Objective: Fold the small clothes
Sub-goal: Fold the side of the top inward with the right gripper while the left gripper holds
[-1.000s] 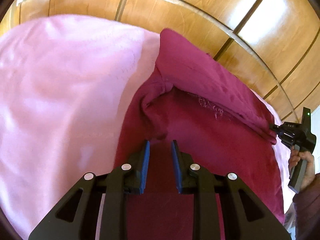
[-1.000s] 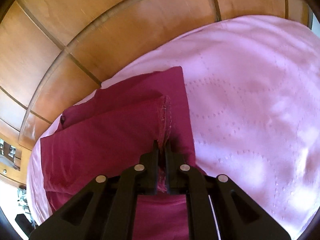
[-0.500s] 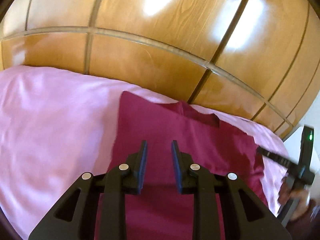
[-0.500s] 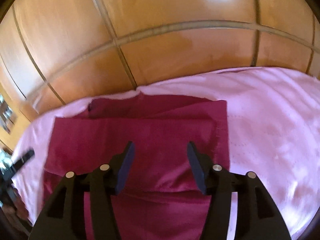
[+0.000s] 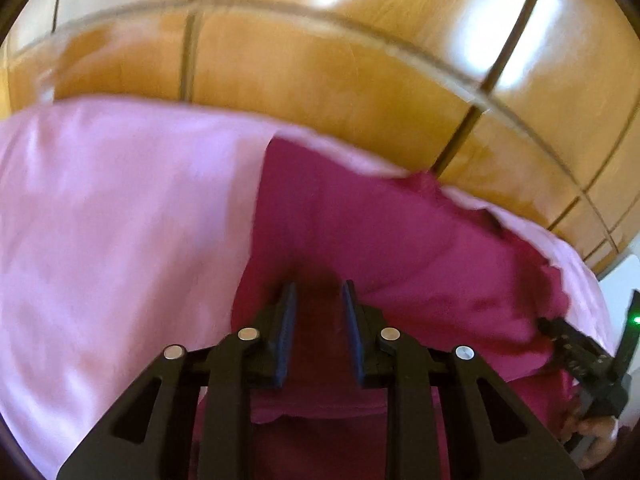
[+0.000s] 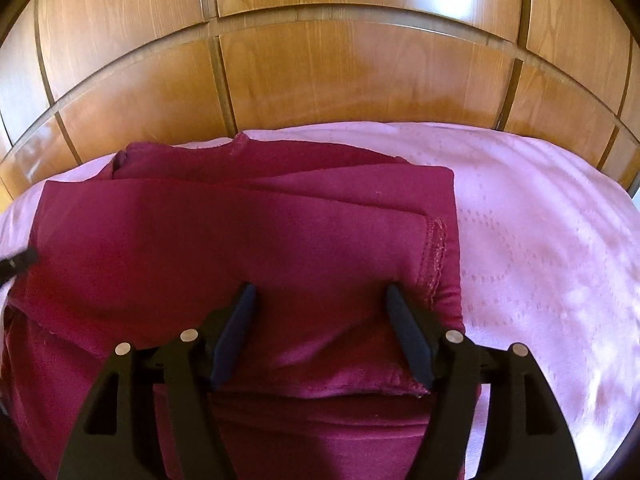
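On the pink bedspread [image 6: 540,220], before the wooden panelling [image 6: 340,68], lies the maroon garment [image 6: 240,240], part folded. Right gripper [image 6: 320,300] stands wide apart, left gripper [image 5: 318,300] narrowly apart; neither grips. Judged soft, light, limp: best taken at the stitched hem [image 6: 434,248].

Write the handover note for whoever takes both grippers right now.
Left gripper: open, narrow gap, holding nothing, low over the left part of the dark red garment.
Right gripper: open wide, holding nothing, over the garment's right part.
The garment lies on the pink bedspread, before the wooden panels.
Done: a top layer lies folded over, its stitched hem near the right edge.
Left: lower part not yet folded; probably fold again and smooth.
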The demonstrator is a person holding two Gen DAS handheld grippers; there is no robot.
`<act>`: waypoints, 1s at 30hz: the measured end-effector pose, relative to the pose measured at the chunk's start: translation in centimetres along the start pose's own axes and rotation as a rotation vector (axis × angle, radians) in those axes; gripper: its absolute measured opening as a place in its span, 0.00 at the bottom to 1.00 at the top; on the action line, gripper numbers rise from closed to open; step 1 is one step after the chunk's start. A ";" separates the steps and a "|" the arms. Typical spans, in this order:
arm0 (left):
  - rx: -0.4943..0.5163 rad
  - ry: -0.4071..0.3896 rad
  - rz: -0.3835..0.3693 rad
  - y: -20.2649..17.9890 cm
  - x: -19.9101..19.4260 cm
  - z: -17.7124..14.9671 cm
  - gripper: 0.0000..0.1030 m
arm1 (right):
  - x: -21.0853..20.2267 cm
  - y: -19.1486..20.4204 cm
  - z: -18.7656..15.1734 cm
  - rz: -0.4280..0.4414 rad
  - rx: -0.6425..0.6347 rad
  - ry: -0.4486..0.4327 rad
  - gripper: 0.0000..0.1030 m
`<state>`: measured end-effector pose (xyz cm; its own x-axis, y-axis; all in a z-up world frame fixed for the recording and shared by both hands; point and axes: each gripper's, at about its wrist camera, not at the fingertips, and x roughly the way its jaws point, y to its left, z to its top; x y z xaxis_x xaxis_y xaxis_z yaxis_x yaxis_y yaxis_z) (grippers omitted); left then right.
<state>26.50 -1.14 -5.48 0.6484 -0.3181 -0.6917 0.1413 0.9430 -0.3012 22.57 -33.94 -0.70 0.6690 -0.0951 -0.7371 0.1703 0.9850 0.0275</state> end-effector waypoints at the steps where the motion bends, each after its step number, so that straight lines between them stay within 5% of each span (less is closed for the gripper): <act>1: 0.010 -0.016 -0.022 -0.4 -0.6 0.4 0.22 | 0.0 -0.1 -0.1 0.006 0.004 -0.004 0.67; 4: 0.003 -0.031 -0.072 -1.0 -0.6 2.7 0.22 | 0.0 -0.1 -0.2 0.002 0.002 -0.010 0.67; 11: 0.031 0.078 0.128 0.5 6.8 4.5 0.22 | -0.1 0.2 -0.6 0.003 0.001 -0.023 0.68; 16: 0.052 0.034 0.155 0.4 6.6 3.4 0.22 | 0.0 0.0 -0.8 0.010 0.003 -0.024 0.69; 27: 0.090 -0.040 0.139 -1.2 -4.9 -2.4 0.22 | 0.0 -0.1 -0.5 0.005 -0.005 -0.018 0.70; 30: 0.097 -0.067 0.121 -1.9 -8.1 -4.4 0.47 | -0.4 0.3 -0.2 -0.034 -0.025 -0.002 0.78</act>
<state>17.71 -0.83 -2.19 0.7131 -0.1979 -0.6725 0.1291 0.9800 -0.1515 22.20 -33.59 -0.51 0.6643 -0.1292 -0.7363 0.1747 0.9845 -0.0150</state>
